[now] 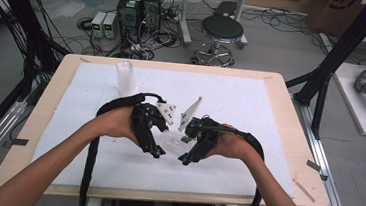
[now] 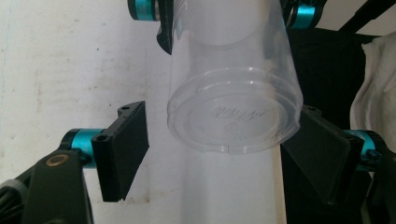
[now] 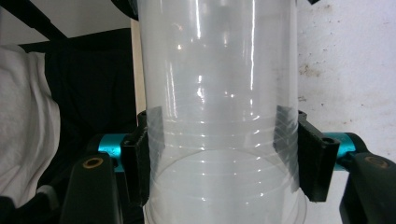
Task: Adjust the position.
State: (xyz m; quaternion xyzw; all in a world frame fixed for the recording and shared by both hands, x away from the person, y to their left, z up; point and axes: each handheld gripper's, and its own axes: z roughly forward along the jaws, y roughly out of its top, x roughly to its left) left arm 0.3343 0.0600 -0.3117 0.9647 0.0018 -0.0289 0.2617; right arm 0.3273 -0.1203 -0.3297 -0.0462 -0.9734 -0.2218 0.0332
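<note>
Here, a stack of clear cups (image 3: 219, 116) is clamped near its rim by the right gripper (image 1: 193, 151), long axis lying level above the table (image 1: 270, 115). Its closed base (image 2: 233, 119) is flanked by the left gripper (image 1: 153, 148), whose pads (image 2: 123, 149) stand apart, not yet pressed on.

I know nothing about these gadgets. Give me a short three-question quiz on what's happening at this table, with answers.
1. True or false: the right gripper is clamped on the stack of clear plastic cups.
2. Which best describes the left gripper? A) clamped tight on the stack's bottom cup; B) its jaws stand either side of the bottom cup, with a gap at one pad; C) lying on the table.
3. What stands upright at the far left of the white mat?

Key:
1. True.
2. B.
3. Another stack of clear cups.
</note>
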